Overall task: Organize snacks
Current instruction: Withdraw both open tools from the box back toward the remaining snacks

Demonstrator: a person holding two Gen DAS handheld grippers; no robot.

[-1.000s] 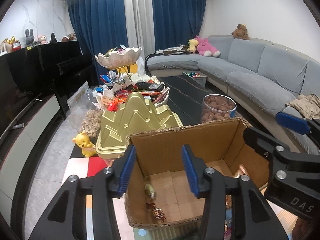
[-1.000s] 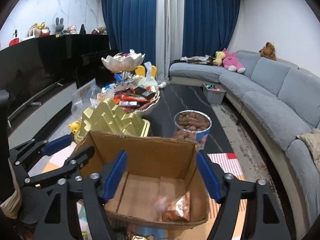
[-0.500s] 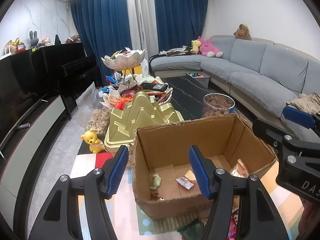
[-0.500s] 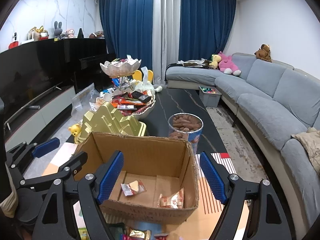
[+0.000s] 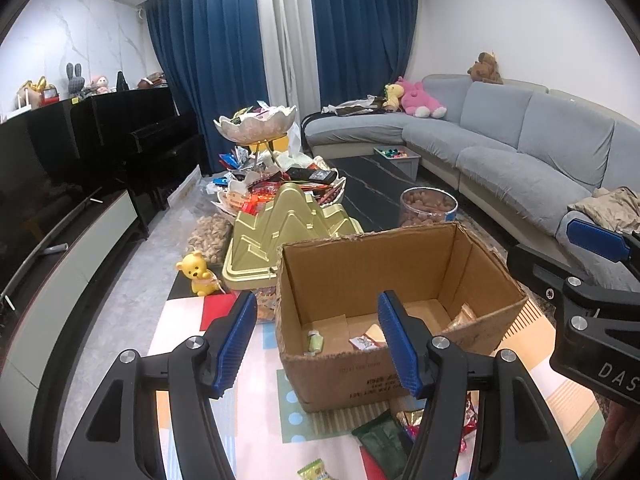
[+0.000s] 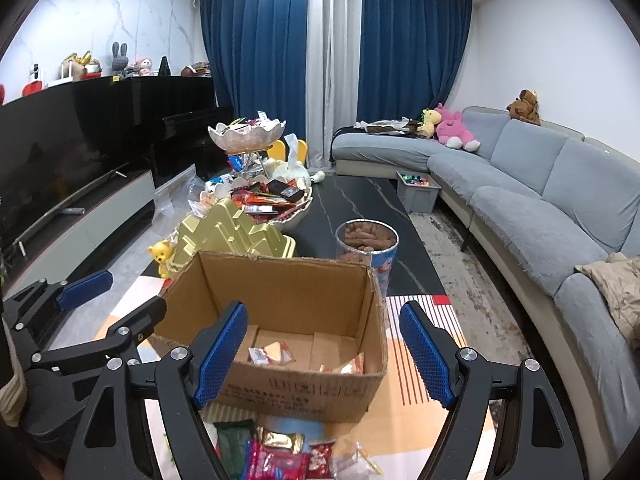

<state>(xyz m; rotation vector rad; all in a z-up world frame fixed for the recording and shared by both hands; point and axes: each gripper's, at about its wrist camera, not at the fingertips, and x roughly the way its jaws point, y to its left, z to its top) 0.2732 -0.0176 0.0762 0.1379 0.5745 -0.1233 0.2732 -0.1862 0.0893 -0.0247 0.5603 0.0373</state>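
Note:
An open cardboard box [image 5: 360, 376] [image 6: 304, 388] stands on the patterned mat. A few wrapped snacks lie inside: a red-and-white packet [image 5: 366, 342] [image 6: 266, 356], a small green one [image 5: 315, 342] and an orange one [image 6: 346, 366]. Loose snack packets [image 5: 384, 436] [image 6: 280, 456] lie on the mat in front of the box. My left gripper [image 5: 316, 346] is open and empty, above the box's near left corner. My right gripper [image 6: 324, 354] is open and empty, above the box's near wall; it also shows at the right edge of the left wrist view [image 5: 592, 280].
Behind the box stand a gold mountain-shaped tray [image 5: 288, 232] [image 6: 232, 236], a clear tub of brown snacks [image 5: 428, 208] [image 6: 366, 248], a yellow bear figure [image 5: 198, 272] and a tiered dish piled with snacks [image 6: 260, 184] on the dark table. A grey sofa [image 6: 540, 200] runs along the right.
Both grippers have drawn back and up from the box. Snacks dropped from them now lie inside the box. The loose packets on the mat have come into view.

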